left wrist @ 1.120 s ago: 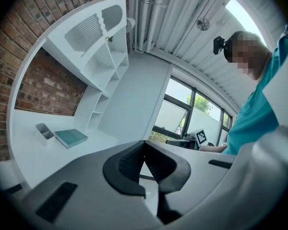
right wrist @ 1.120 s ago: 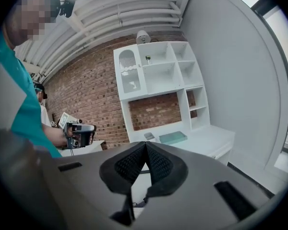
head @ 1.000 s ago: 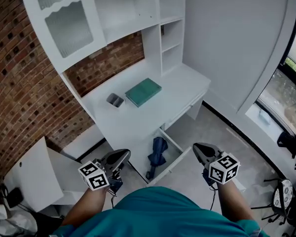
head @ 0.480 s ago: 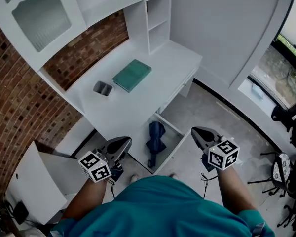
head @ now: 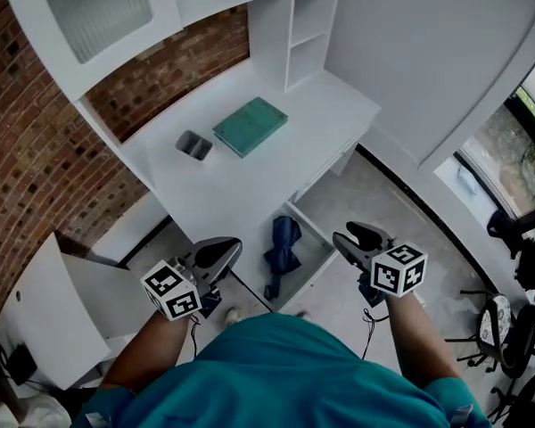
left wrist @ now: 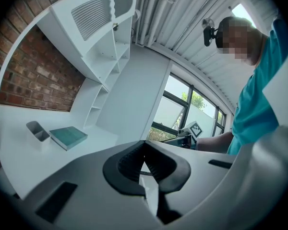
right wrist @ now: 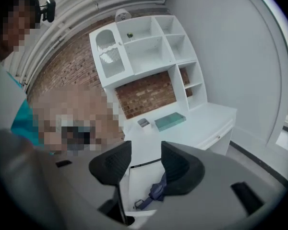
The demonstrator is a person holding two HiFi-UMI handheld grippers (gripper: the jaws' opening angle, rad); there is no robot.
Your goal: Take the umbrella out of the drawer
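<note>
A folded dark blue umbrella [head: 283, 243] lies in the open white drawer [head: 326, 268] under the desk [head: 339, 114]; in the right gripper view the umbrella [right wrist: 156, 191] shows low between the jaws, well beyond them. My right gripper [head: 343, 235] hovers just right of the drawer. Its jaws have just been opening, and the right gripper [right wrist: 146, 150] is open with nothing between its pads. My left gripper [head: 226, 244] hangs left of the drawer, clear of the umbrella. In its own view the left gripper [left wrist: 144, 145] is shut and empty.
On the desktop lie a green book [head: 250, 125] and a small grey tray [head: 193, 144]. White shelving [head: 310, 25] rises behind, against a brick wall [head: 36, 168]. A white panel [head: 45, 315] stands at the left, chair bases [head: 504, 324] at the right.
The right gripper's jaws have parted from shut to open, and it has moved in toward the drawer. The left gripper has shifted only a little and stays shut.
</note>
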